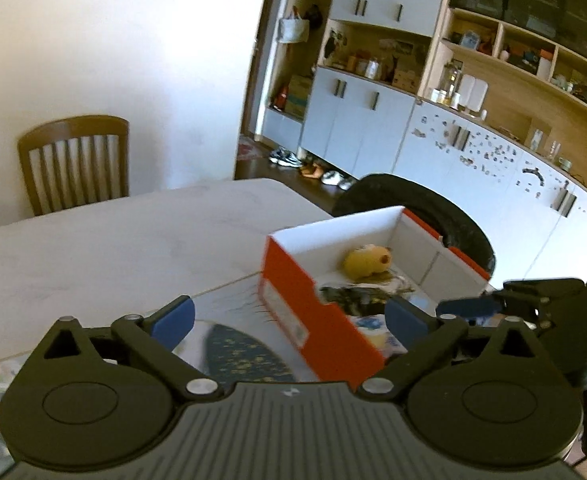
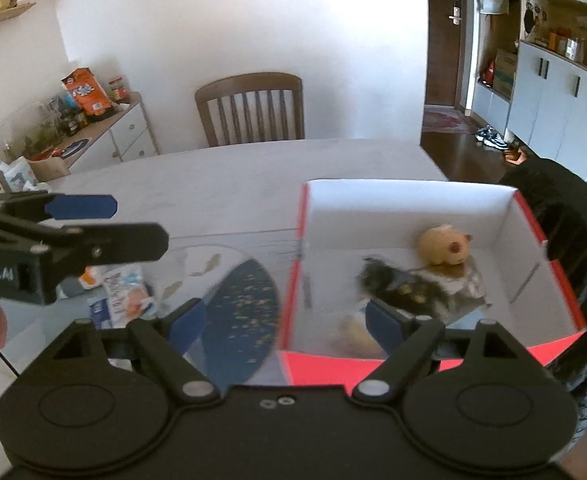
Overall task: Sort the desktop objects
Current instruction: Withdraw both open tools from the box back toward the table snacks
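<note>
An orange cardboard box (image 2: 293, 280) with white inner walls stands on the table; in the left wrist view I see its orange side (image 1: 293, 292). Inside lie a yellow plush toy (image 2: 445, 246), also in the left wrist view (image 1: 367, 260), a dark furry object (image 2: 397, 284) and a pale round item near the front wall. My right gripper (image 2: 293, 316) is open and empty, its fingers straddling the box's left wall. My left gripper (image 1: 289, 316) is open and empty above the box's near corner; it also shows at left in the right wrist view (image 2: 81, 207).
A blue patterned mat (image 2: 241, 308) under a clear sheet lies left of the box. Small packets (image 2: 121, 292) lie on the table further left. A wooden chair (image 2: 249, 108) stands at the far side, a black chair back (image 2: 573, 240) right of the box.
</note>
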`<state>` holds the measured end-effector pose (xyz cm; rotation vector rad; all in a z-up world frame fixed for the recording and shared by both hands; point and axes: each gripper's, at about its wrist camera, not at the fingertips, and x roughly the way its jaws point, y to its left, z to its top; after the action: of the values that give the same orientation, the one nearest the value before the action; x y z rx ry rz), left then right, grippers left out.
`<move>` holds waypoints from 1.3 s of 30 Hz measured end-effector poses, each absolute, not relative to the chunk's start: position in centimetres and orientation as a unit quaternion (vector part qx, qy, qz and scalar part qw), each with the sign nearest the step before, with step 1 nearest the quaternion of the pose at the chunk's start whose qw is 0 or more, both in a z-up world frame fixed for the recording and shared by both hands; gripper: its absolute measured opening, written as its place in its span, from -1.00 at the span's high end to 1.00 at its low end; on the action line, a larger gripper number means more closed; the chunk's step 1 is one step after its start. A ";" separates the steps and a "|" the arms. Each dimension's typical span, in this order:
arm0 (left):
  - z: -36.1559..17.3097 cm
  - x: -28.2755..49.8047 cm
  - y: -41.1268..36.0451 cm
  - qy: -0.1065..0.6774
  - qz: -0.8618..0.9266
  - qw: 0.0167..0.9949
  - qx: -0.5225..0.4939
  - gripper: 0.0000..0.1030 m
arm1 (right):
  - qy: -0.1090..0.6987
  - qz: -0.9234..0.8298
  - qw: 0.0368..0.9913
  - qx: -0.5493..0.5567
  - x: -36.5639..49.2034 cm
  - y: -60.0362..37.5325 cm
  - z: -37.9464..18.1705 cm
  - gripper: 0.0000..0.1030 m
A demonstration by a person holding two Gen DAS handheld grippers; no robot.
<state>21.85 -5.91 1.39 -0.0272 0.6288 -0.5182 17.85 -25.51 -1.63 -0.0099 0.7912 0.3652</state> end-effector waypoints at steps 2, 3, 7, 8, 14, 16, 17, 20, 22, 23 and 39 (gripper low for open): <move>1.3 21.7 -4.4 0.304 -0.243 0.921 -0.014 -0.99 | 0.383 0.185 0.905 -0.007 17.5 -24.0 -2.0 -0.71; 1.2 21.6 -3.6 0.303 -0.239 0.922 -0.014 -0.99 | 0.384 0.188 0.904 -0.009 17.3 -23.4 -2.2 -0.72; 0.6 21.4 -0.5 0.301 -0.218 0.928 -0.018 -0.99 | 0.385 0.203 0.900 -0.022 16.3 -20.3 -3.0 -0.73; 0.5 21.3 0.2 0.300 -0.213 0.930 -0.019 -0.99 | 0.383 0.206 0.900 -0.027 16.1 -19.5 -3.2 -0.73; -0.4 20.9 3.9 0.295 -0.181 0.938 -0.015 -0.99 | 0.387 0.218 0.895 -0.031 15.5 -16.2 -4.5 -0.73; -0.9 20.7 5.0 0.292 -0.171 0.941 -0.014 -1.00 | 0.391 0.217 0.894 -0.029 15.4 -15.3 -5.1 -0.73; -1.1 20.6 5.5 0.292 -0.168 0.942 -0.013 -1.00 | 0.393 0.216 0.893 -0.029 15.4 -15.0 -5.4 -0.73; -1.7 20.6 7.1 0.293 -0.155 0.943 -0.018 -1.00 | 0.399 0.215 0.891 -0.033 15.2 -14.0 -6.3 -0.73; -2.2 20.6 8.1 0.297 -0.145 0.944 -0.025 -1.00 | 0.401 0.215 0.890 -0.037 15.0 -13.5 -6.8 -0.73; -2.4 20.7 8.6 0.299 -0.143 0.943 -0.030 -1.00 | 0.403 0.214 0.889 -0.038 14.9 -13.3 -7.0 -0.73; -6.7 22.5 14.0 0.300 -0.101 0.949 -0.002 -1.00 | 0.427 0.212 0.877 -0.055 15.2 -9.1 -10.0 -0.73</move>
<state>22.53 14.04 -6.69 -0.0038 0.6097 -0.2049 15.17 -9.06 -9.99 -0.1142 0.8902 0.4419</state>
